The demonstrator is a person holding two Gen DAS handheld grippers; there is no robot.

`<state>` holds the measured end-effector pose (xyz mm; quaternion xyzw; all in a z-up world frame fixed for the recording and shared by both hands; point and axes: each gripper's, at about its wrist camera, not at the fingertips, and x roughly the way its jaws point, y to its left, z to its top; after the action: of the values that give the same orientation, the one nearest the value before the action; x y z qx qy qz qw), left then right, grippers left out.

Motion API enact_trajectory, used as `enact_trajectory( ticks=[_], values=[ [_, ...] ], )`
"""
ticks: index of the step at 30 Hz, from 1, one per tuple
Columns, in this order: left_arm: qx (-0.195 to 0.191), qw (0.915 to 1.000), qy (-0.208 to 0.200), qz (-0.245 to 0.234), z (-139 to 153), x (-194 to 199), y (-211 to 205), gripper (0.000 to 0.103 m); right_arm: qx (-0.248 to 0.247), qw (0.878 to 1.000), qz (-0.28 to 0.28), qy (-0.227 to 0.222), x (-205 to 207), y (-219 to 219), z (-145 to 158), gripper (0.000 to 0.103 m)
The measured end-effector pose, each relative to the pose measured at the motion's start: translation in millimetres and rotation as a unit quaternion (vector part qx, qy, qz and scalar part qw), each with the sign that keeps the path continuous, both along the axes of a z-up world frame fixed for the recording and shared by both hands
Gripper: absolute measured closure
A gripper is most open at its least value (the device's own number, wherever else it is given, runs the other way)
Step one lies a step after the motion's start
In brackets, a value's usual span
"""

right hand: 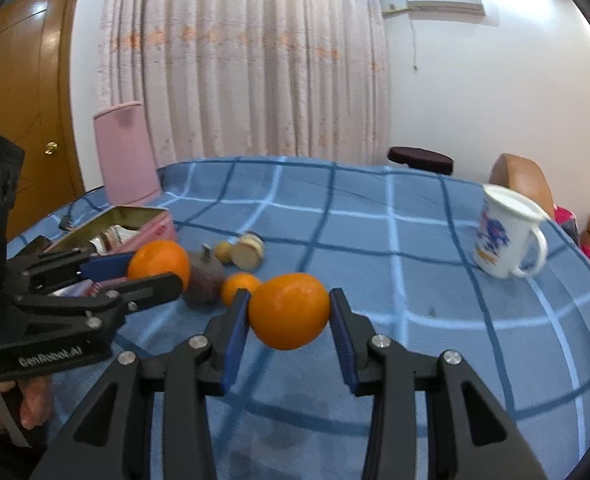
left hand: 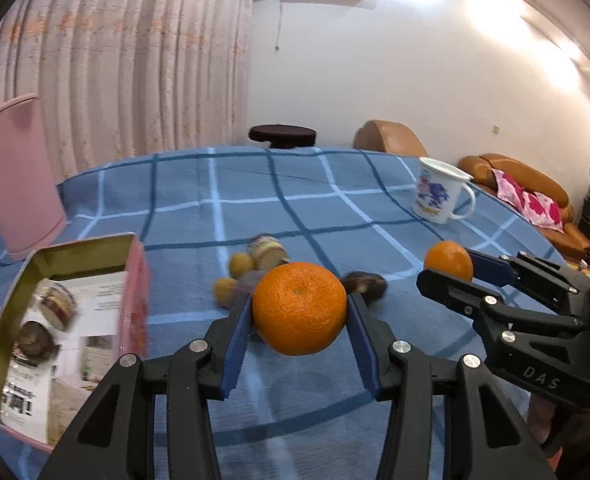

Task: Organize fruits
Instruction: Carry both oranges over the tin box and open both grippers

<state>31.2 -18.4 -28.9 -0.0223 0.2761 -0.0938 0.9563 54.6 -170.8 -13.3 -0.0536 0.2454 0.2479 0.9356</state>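
Note:
My left gripper [left hand: 300, 306] is shut on an orange [left hand: 300, 307] and holds it above the blue checked tablecloth [left hand: 255, 200]. My right gripper [right hand: 289, 310] is shut on a second orange [right hand: 289, 311], also lifted. Each gripper shows in the other's view: the right gripper [left hand: 449, 266] with its orange [left hand: 448, 260] at right, the left gripper [right hand: 159, 266] with its orange [right hand: 159, 264] at left. Small yellow fruits [left hand: 241, 264], a dark round fruit [left hand: 365, 286] and a cut fruit half [left hand: 269, 252] lie on the cloth behind.
An open pink tin [left hand: 135, 280] with papers and dark fruits inside sits at the left, its lid [left hand: 19, 176] upright behind. A white printed mug [left hand: 441, 190] stands at the far right. Chairs and a sofa [left hand: 527, 184] lie beyond the table.

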Motion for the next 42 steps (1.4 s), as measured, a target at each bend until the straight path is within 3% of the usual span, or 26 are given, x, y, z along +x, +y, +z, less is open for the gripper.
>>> enact_trajectory(
  ticks=[11,18,29,42],
  values=[
    [-0.003,0.9978,-0.009,0.066,8.4,-9.7,56.4,0.054,0.0,0.998,0.062,-0.016,7.5,63.5,24.4,0.061],
    [0.007,0.9915,-0.005,0.13,10.6,-19.8,101.8,0.054,-0.001,0.992,0.123,-0.026,6.8,125.2,38.2,0.061],
    [0.003,0.9804,0.022,0.196,-5.9,-28.1,156.5,0.054,-0.013,0.982,0.188,0.021,10.0,193.8,10.6,0.061],
    [-0.002,0.9763,0.04,0.213,-19.1,-35.4,176.7,0.054,-0.036,0.976,0.21,0.053,4.8,216.7,-17.8,0.061]
  ],
)
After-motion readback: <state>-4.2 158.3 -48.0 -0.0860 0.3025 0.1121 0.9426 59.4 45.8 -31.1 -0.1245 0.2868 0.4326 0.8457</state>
